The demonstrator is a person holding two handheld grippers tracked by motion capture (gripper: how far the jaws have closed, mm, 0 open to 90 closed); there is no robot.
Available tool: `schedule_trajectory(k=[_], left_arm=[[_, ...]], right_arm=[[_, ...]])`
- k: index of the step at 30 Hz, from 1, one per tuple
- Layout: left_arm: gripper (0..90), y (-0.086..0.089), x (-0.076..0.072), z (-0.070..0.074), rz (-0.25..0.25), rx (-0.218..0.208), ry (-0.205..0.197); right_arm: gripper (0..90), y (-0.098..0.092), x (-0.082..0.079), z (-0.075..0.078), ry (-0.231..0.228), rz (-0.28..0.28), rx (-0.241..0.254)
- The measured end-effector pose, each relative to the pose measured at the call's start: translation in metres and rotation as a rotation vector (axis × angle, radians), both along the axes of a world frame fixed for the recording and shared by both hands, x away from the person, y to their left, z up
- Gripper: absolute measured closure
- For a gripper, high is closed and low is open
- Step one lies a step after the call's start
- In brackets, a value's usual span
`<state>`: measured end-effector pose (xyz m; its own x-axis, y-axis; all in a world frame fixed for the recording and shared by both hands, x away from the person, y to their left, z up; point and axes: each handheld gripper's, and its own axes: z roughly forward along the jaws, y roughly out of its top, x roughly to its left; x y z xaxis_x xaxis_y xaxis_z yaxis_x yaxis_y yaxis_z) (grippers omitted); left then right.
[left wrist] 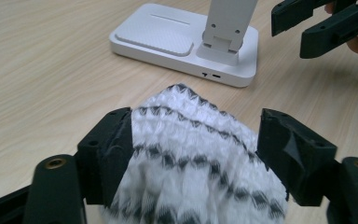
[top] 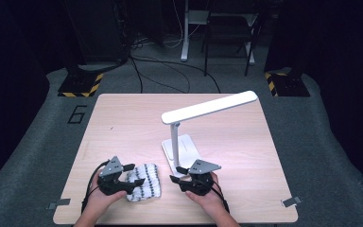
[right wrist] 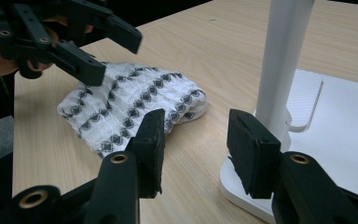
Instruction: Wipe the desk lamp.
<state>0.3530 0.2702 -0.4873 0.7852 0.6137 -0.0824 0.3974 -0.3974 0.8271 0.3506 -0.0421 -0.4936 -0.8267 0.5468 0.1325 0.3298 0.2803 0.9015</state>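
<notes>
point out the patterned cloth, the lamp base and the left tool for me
patterned cloth [top: 145, 182], high view, on its bare right half.
lamp base [top: 184, 149], high view, on the flat white pad right of the post.
left tool [left wrist: 196, 144], left gripper view, midway between its two black jaws, over the cloth.

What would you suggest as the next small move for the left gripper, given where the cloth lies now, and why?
Probably close the left gripper on the patterned cloth: its jaws stand open with the bunched cloth between them, on the table. The right gripper waits open beside the lamp base, holding nothing.
</notes>
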Motion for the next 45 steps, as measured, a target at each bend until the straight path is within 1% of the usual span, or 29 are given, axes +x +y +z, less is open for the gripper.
schedule_trajectory(k=[1, 2, 3, 4, 5, 6, 8, 9, 11, 14, 15, 16, 20, 23, 24, 26, 28, 29, 30, 33, 34, 36, 37, 39, 41, 42, 43, 44, 45], left_arm=[[23.7, 0.000, 0.000, 0.000, 0.000, 0.000, 0.000], [23.0, -0.004, 0.004, -0.006, 0.001, 0.028, 0.014], [21.9, -0.004, 0.004, -0.006, 0.001, 0.028, 0.014], [20.4, -0.005, 0.009, -0.014, -0.019, 0.074, 0.046], [18.9, -0.005, 0.009, -0.014, -0.019, 0.074, 0.046], [18.9, -0.005, 0.011, -0.018, -0.022, 0.093, 0.054], [15.8, -0.005, 0.016, -0.027, -0.012, 0.089, 0.106], [14.7, -0.005, 0.016, -0.027, -0.012, 0.089, 0.106], [14.7, -0.006, 0.018, -0.030, -0.010, 0.086, 0.134], [14.6, -0.009, 0.015, -0.032, -0.028, 0.124, 0.124], [14.7, -0.010, 0.014, -0.033, -0.040, 0.160, 0.110], [14.9, -0.013, 0.011, -0.035, -0.042, 0.194, 0.076], [15.6, -0.014, 0.010, -0.035, -0.039, 0.210, 0.067], [22.2, -0.015, 0.010, -0.034, -0.026, 0.210, 0.071], [26.2, -0.014, 0.010, -0.033, -0.005, 0.203, 0.069], [32.9, -0.013, 0.010, -0.033, 0.002, 0.206, 0.066], [39.3, -0.012, 0.011, -0.032, 0.038, 0.195, 0.070], [43.1, -0.012, 0.011, -0.032, 0.038, 0.195, 0.070], [43.1, -0.011, 0.011, -0.032, 0.046, 0.192, 0.069], [54.1, -0.008, 0.014, -0.031, 0.078, 0.185, 0.068], [59.5, -0.006, 0.015, -0.031, 0.089, 0.171, 0.079], [61.5, -0.006, 0.015, -0.031, 0.098, 0.176, 0.077], [63.4, -0.006, 0.016, -0.031, 0.106, 0.168, 0.077], [68.0, -0.005, 0.015, -0.029, 0.102, 0.162, 0.094], [69.1, -0.004, 0.015, -0.028, 0.102, 0.159, 0.095], [70.2, -0.003, 0.014, -0.027, 0.110, 0.146, 0.095], [70.7, -0.003, 0.014, -0.026, 0.109, 0.136, 0.102], [71.1, -0.002, 0.012, -0.023, 0.119, 0.110, 0.093], [71.0, -0.002, 0.012, -0.023, 0.119, 0.110, 0.093]], right_arm=[[56.5, 0.000, 0.000, 0.000, 0.000, 0.000, 0.000], [56.3, -0.002, -0.001, 0.000, -0.005, -0.004, -0.002], [56.3, -0.002, -0.001, 0.000, -0.005, -0.004, -0.002], [56.1, -0.005, -0.002, -0.001, -0.001, -0.013, -0.001], [56.1, -0.005, -0.002, -0.001, -0.001, -0.013, -0.001], [56.1, -0.007, -0.003, -0.001, 0.003, -0.021, 0.001], [56.0, -0.011, -0.005, -0.001, 0.010, -0.033, 0.010], [55.9, -0.012, -0.006, -0.001, 0.013, -0.033, 0.007], [55.8, -0.012, -0.006, -0.001, 0.007, -0.034, 0.004], [55.6, -0.014, -0.008, -0.001, 0.003, -0.043, 0.001], [55.5, -0.015, -0.008, -0.001, 0.001, -0.044, -0.002], [55.0, -0.017, -0.008, -0.001, -0.003, -0.051, 0.001], [53.3, -0.020, -0.007, -0.001, -0.002, -0.071, 0.003], [51.9, -0.023, -0.007, -0.001, -0.002, -0.093, 0.003], [50.2, -0.024, -0.006, -0.001, -0.010, -0.104, -0.010], [49.7, -0.025, -0.005, -0.001, -0.014, -0.116, -0.019], [49.5, -0.025, -0.005, -0.002, -0.012, -0.134, -0.015], [49.5, -0.025, -0.005, -0.002, -0.012, -0.134, -0.015], [49.5, -0.025, -0.004, -0.002, -0.012, -0.137, -0.018], [49.6, -0.026, -0.004, -0.002, -0.026, -0.156, -0.040], [49.5, -0.027, -0.002, -0.002, -0.035, -0.169, -0.057], [49.5, -0.029, -0.001, -0.002, -0.038, -0.180, -0.061], [49.5, -0.030, 0.000, -0.002, -0.034, -0.193, -0.060], [49.4, -0.032, 0.003, 0.000, -0.024, -0.223, -0.058], [49.3, -0.035, 0.007, 0.005, -0.015, -0.261, -0.056], [49.5, -0.036, 0.011, 0.007, -0.015, -0.272, -0.056], [50.1, -0.037, 0.014, 0.011, 0.011, -0.289, -0.046], [51.1, -0.039, 0.022, 0.015, 0.036, -0.302, -0.047], [51.1, -0.039, 0.022, 0.015, 0.036, -0.302, -0.047]])
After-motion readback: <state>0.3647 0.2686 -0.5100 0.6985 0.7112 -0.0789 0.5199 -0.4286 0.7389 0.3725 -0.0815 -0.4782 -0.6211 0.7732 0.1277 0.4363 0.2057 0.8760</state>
